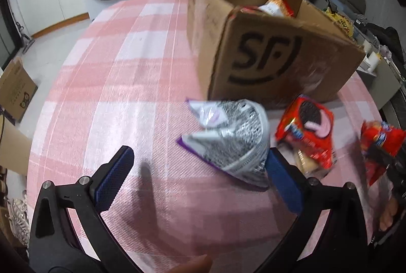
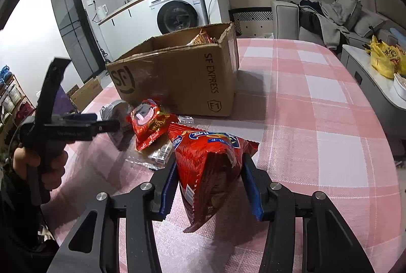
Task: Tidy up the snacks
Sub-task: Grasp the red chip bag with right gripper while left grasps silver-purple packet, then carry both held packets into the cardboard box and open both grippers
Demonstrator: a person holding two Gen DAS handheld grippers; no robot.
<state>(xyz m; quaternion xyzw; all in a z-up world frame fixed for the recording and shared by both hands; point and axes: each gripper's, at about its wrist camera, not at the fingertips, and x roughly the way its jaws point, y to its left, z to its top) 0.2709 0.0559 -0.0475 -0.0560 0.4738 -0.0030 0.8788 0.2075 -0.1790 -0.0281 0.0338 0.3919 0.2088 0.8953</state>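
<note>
A cardboard SF box stands on the pink checked table, with an orange snack bag inside; the box also shows in the right wrist view. My left gripper is open over the table; a silver snack bag lies against its right finger. A red cookie pack lies beside it, over a clear packet. My right gripper is shut on a large red chip bag, held near the table.
A washing machine and counter stand behind the table. A sofa with clothes is at the right, and a side table with a yellow bag. A cardboard box stands on the floor at the left.
</note>
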